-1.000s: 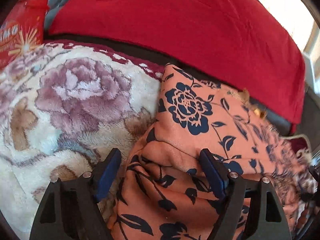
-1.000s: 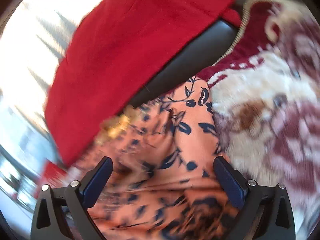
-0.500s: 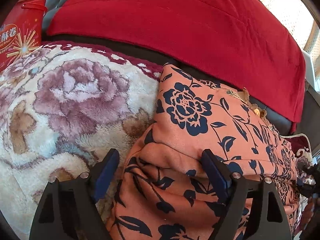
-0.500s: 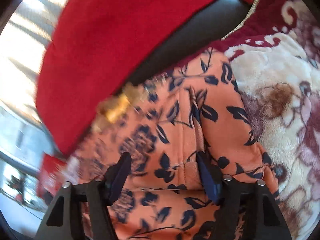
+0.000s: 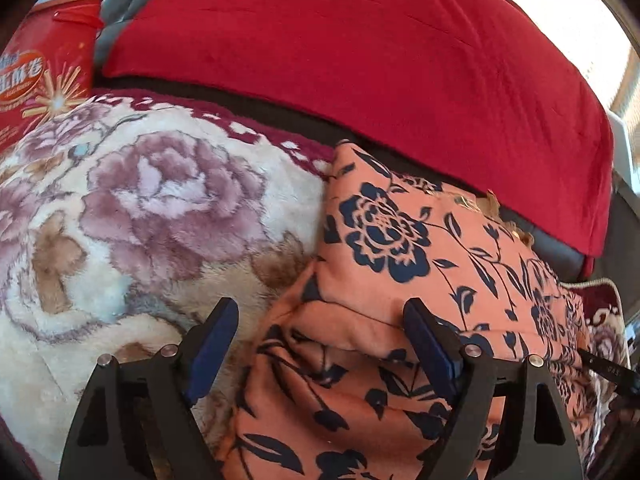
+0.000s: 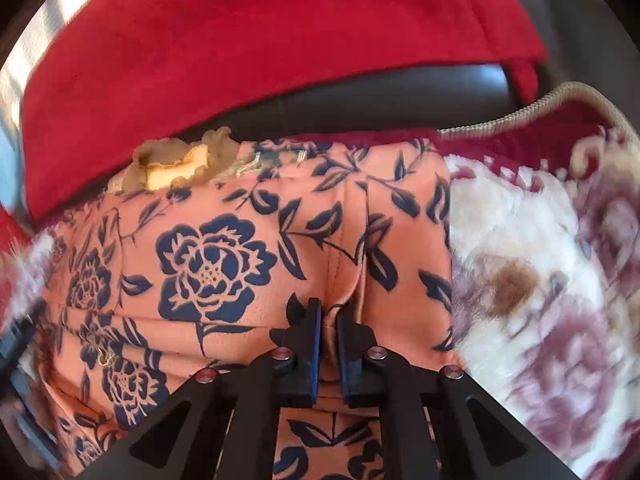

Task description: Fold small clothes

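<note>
Right gripper has just snapped closed, pinching a ridge of the orange garment between its pads; left gripper gapes wide, holding nothing — fold can begin.

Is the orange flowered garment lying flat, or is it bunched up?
Bunched up. The orange flowered garment shows thick folds on the fleece blanket, with one ridge pinched in the right claw.

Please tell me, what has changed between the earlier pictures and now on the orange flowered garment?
The right gripper has just closed its jaws and now pinches a raised fold of the orange flowered garment; its view also turned and moved across the cloth. The left gripper stayed open over the garment's edge, and the plush blanket lies as before.
</note>
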The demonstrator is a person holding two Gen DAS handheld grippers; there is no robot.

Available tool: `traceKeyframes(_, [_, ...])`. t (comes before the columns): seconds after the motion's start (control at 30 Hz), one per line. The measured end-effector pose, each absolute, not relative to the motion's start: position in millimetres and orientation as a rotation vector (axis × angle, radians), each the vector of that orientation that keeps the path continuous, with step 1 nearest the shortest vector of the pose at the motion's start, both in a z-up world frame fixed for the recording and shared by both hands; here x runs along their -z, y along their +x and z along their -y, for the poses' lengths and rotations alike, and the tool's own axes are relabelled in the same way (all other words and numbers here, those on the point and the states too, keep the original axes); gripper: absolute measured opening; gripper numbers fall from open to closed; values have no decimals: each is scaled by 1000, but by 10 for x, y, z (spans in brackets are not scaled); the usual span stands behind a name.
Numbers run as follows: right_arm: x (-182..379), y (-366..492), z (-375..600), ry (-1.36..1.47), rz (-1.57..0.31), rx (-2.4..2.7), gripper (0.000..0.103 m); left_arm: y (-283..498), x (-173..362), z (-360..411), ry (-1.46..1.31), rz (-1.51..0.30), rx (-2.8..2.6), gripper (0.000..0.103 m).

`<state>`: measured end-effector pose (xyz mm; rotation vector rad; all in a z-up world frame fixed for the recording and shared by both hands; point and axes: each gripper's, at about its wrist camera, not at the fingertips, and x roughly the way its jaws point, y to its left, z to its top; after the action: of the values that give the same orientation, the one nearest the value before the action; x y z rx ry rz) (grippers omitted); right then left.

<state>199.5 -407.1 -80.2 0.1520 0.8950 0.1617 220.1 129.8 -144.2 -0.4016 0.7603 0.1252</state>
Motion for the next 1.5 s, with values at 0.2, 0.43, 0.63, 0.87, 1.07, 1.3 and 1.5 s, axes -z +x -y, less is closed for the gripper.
traceKeyframes(0.2, [407, 1941, 4168, 249, -772, -135, 65, 2270, 1497, -1256, -373, -802, -129, 85])
traceKeyframes(0.43, [236, 2348, 4085, 455, -733, -342, 90, 2274, 1498, -1237, -357, -808, -131, 85])
traceKeyframes(0.63, [736, 2700, 4195, 613, -876, -269, 87, 2265, 1497, -1239, -358, -808, -124, 85])
traceKeyframes(0.87, [960, 3012, 4091, 509, -958, -209, 87, 2296, 1517, -1225, -343, -815, -120, 87])
traceKeyframes(1.07, [727, 2571, 3985, 496, -834, -225, 87, 2303, 1525, -1213, -338, -818, -123, 88])
traceKeyframes(1.3, [877, 1816, 4111, 402, -892, -258, 88, 2304, 1521, -1220, -345, -817, -119, 89])
traceKeyframes(1.5, [703, 1566, 4570, 465, -835, -184, 88, 2268, 1534, -1222, -351, -806, -120, 90])
